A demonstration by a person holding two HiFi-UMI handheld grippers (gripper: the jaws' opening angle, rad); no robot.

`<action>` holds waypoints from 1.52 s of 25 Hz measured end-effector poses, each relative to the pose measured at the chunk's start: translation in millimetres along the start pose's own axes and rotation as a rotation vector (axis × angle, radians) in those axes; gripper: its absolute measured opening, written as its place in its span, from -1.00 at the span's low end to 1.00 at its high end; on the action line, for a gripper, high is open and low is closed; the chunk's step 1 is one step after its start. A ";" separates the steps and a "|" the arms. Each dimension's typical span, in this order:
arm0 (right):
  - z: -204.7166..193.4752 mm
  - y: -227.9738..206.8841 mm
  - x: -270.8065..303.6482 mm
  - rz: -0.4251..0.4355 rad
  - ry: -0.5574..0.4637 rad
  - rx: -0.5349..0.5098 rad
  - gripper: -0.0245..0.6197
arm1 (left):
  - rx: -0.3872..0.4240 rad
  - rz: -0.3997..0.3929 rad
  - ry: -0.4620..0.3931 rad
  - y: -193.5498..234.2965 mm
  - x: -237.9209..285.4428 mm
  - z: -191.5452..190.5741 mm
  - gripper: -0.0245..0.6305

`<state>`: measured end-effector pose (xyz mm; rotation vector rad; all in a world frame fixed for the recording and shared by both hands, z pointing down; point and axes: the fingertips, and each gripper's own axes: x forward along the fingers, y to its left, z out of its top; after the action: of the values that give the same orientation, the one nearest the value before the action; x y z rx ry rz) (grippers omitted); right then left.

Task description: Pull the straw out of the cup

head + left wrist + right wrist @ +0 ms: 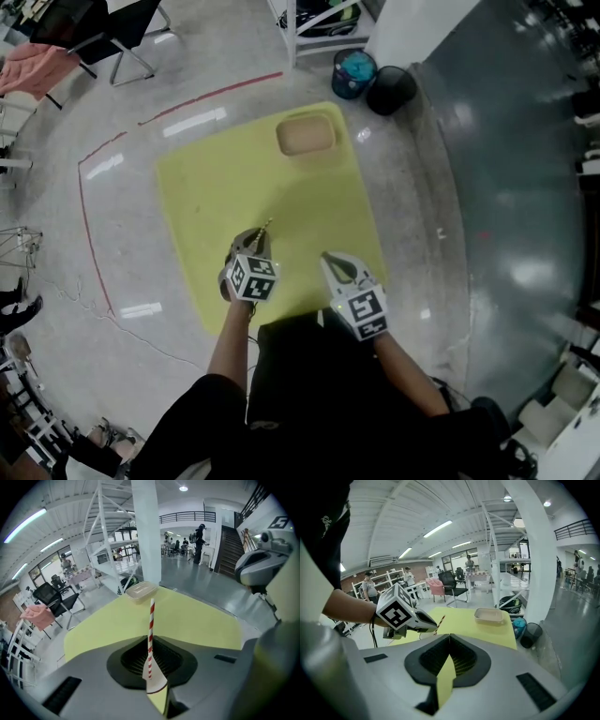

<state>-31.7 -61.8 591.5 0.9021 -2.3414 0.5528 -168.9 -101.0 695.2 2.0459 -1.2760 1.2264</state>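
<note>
Over the near edge of the yellow-topped bench (pixel 187 187), the left gripper (pixel 255 234) has its fingers clamped on a thin red-and-white striped paper straw (pixel 151 620). The straw runs along the line that gripper points. Its free end pokes out past the fingertips, toward the shallow beige plastic tray (pixel 306 136) at the far end of the bench.

In the left gripper view a white patch with a dark red curved edge (pixel 154 681) sits at the straw's lower end, inside the slit between the fingers. I cannot tell whether that is the cup. No other view shows a cup.

The right gripper (pixel 333 262) hangs just beside the left one, on its right. Its fingers are nearly together, with only a narrow slit between them and nothing in it.

My reading is that the left hand owns the straw. Any further pull should follow the straw's long axis.
</note>
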 end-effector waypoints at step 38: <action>8.5 9.6 5.0 0.057 0.008 -0.050 -0.87 | -0.137 0.044 -0.106 20.1 -9.9 15.3 -0.74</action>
<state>-44.6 -62.2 586.7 0.8108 -2.3689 0.5181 -181.3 -117.0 677.1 2.0174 -1.4200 1.0305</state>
